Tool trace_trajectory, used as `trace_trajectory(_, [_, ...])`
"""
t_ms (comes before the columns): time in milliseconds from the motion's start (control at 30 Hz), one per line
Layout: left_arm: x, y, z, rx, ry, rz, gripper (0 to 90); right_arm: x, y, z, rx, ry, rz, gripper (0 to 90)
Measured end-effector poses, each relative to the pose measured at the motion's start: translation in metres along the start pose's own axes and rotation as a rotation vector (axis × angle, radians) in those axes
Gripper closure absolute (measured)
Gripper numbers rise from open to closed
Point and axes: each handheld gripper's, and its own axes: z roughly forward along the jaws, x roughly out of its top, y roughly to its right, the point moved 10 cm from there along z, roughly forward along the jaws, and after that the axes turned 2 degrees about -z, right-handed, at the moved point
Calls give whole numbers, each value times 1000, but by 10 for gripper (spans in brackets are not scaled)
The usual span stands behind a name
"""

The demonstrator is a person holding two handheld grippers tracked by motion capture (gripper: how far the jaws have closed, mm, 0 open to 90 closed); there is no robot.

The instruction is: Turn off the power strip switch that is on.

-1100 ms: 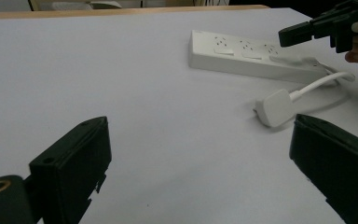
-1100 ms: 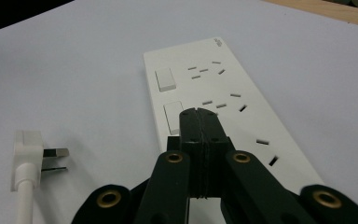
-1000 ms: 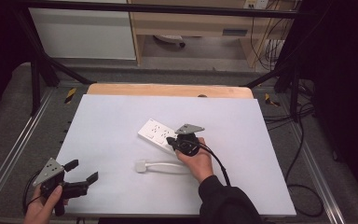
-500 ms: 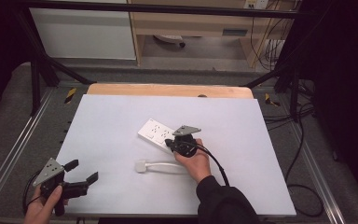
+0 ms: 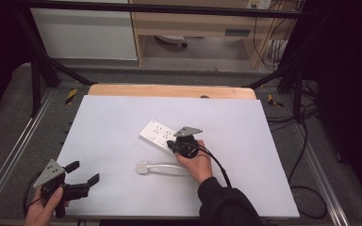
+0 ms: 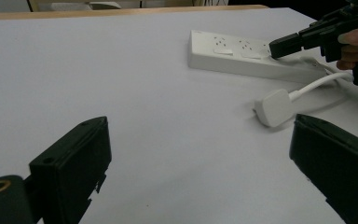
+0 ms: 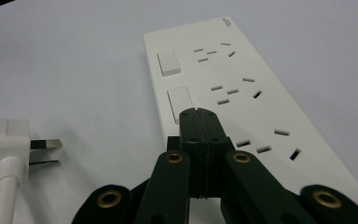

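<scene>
A white power strip (image 5: 159, 135) lies at an angle near the middle of the white table (image 5: 113, 117), with its white plug (image 5: 143, 167) lying just nearer on the table at the end of a white cable (image 5: 167, 166). The right claw (image 5: 172, 146), held in a hand (image 5: 197, 162), is over the strip's near right end. The right gripper view brings out what the high view cannot: the jaws are clenched together with nothing between them, their tips just above the strip's face beside a rocker switch (image 7: 180, 104), and the plug's two flat prongs (image 7: 44, 150) point toward the strip. The left claw (image 5: 82, 172) is at the near left corner, well apart from the strip. The left gripper view shows its jaws spread wide and released over bare table.
</scene>
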Motion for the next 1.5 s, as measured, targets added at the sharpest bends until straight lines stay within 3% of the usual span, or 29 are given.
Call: trace_trajectory(1500, [0, 1, 0, -3, -2, 0, 53, 0, -3, 4, 2, -24, 4, 900])
